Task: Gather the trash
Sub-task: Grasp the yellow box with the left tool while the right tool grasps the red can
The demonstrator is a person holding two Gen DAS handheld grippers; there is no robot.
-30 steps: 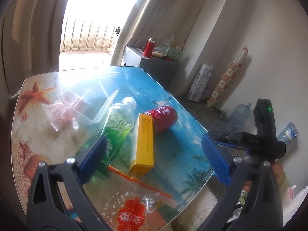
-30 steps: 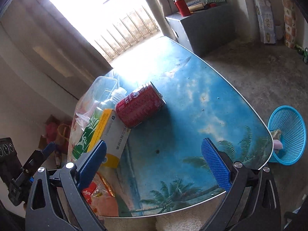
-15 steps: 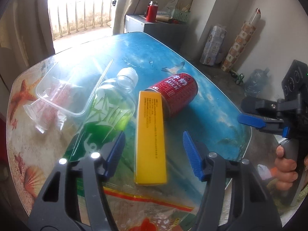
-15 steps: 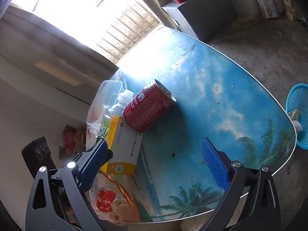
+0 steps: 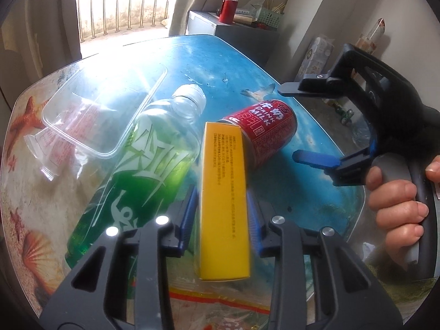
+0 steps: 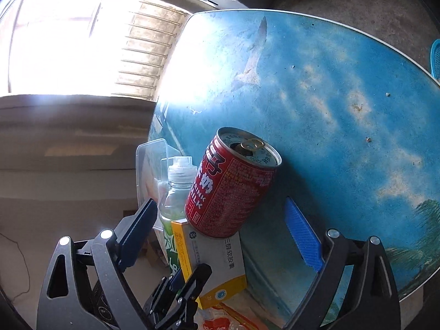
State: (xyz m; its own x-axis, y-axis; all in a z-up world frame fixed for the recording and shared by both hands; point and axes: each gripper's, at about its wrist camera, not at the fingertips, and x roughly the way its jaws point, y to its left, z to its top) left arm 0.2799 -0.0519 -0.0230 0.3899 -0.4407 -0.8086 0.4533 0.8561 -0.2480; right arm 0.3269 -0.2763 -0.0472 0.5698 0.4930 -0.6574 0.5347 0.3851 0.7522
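A yellow box (image 5: 223, 206) lies on the sea-print table (image 5: 239, 63) between a green bottle (image 5: 143, 170) and a red milk can (image 5: 264, 132) that rests on its far end. My left gripper (image 5: 221, 217) is shut on the yellow box, one blue pad on each long side. My right gripper (image 6: 220, 231) is open, its fingers either side of the red can (image 6: 231, 189), apart from it. The box (image 6: 217, 261), the bottle (image 6: 176, 192) and the left gripper (image 6: 178, 294) show in the right wrist view. The right gripper shows at the right of the left wrist view (image 5: 310, 126).
A clear plastic tray (image 5: 101, 104) lies over a plastic wrapper (image 5: 49, 154) at the table's left. A red-printed bag (image 5: 220, 313) lies at the near edge. A blue basket (image 6: 434, 57) stands on the floor. A cabinet (image 5: 236, 30) with a red flask stands behind.
My left gripper has moved forward and closed on the yellow box. My right gripper has moved in toward the red can and stays open.
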